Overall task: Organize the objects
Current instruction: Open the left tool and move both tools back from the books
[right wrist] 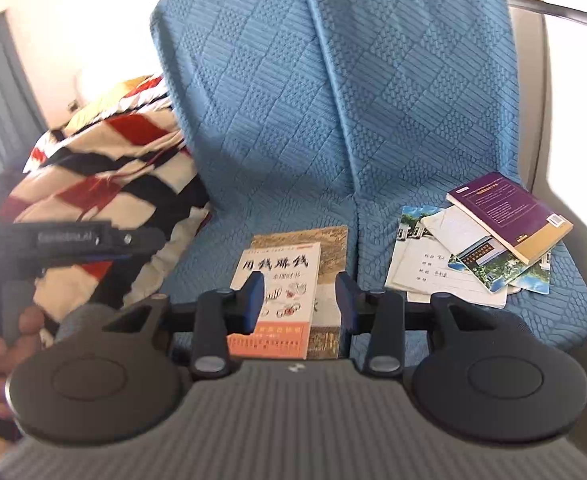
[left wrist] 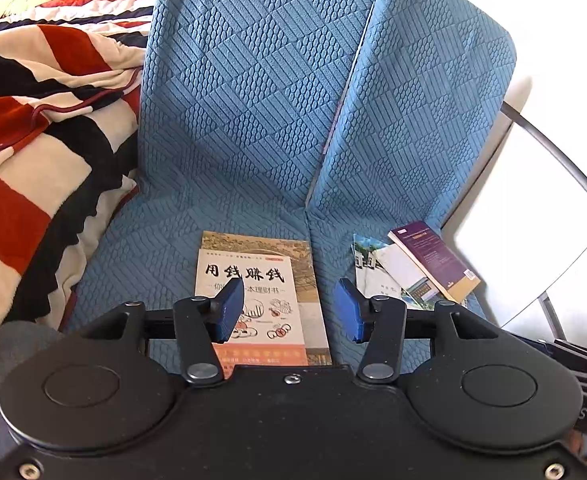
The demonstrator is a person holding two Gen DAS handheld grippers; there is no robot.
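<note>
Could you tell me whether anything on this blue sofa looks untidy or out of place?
Yes: on the right seat, the purple book lies askew atop fanned-out booklets. The orange-banded book on the left seat lies square on another. A striped blanket is bunched alongside.

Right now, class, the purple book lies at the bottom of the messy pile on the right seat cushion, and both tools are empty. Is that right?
One thing is wrong: the purple book lies on top of the pile, over the booklets, not at the bottom. The right wrist view shows this. It is on the right seat cushion, and the left tool and right tool are empty.
</note>
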